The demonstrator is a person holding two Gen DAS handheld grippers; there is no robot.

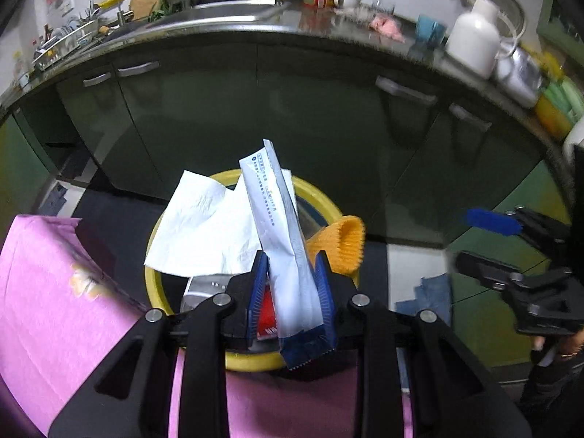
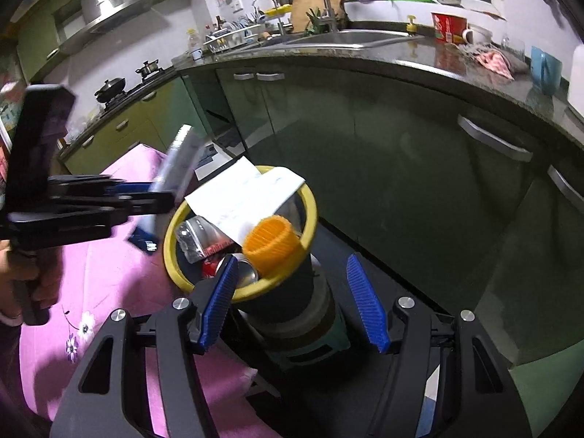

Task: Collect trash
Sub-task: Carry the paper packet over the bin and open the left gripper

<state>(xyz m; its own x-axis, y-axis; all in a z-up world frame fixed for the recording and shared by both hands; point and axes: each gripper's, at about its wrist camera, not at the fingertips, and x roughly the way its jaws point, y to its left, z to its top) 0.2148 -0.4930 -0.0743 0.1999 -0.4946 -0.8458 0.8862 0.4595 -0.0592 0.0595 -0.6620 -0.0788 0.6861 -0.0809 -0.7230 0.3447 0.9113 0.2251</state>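
Observation:
My left gripper (image 1: pixel 291 259) is shut on a long white packet with a blue end (image 1: pixel 281 226), held just above a dark bin with a yellow rim (image 1: pixel 321 197). In the bin lie a white paper sheet (image 1: pixel 204 230), an orange ribbed cup (image 1: pixel 343 244) and a silver pouch (image 1: pixel 204 292). The right wrist view shows the same bin rim (image 2: pixel 312 215), the paper (image 2: pixel 244 197), the orange cup (image 2: pixel 272 242) and a drink can (image 2: pixel 246 273). My right gripper (image 2: pixel 292 261) is open near the bin's near side, holding nothing. The left gripper (image 2: pixel 166 199) with the packet (image 2: pixel 179 160) is left of the bin.
A table under a pink flowered cloth (image 2: pixel 109 273) stands left of the bin. Dark green cabinet doors (image 2: pixel 401 146) run behind it, under a counter with a sink (image 2: pixel 350 38), a blue cup (image 2: pixel 545 67) and a white jug (image 1: pixel 472 42). A hand (image 2: pixel 14 284) grips the left tool.

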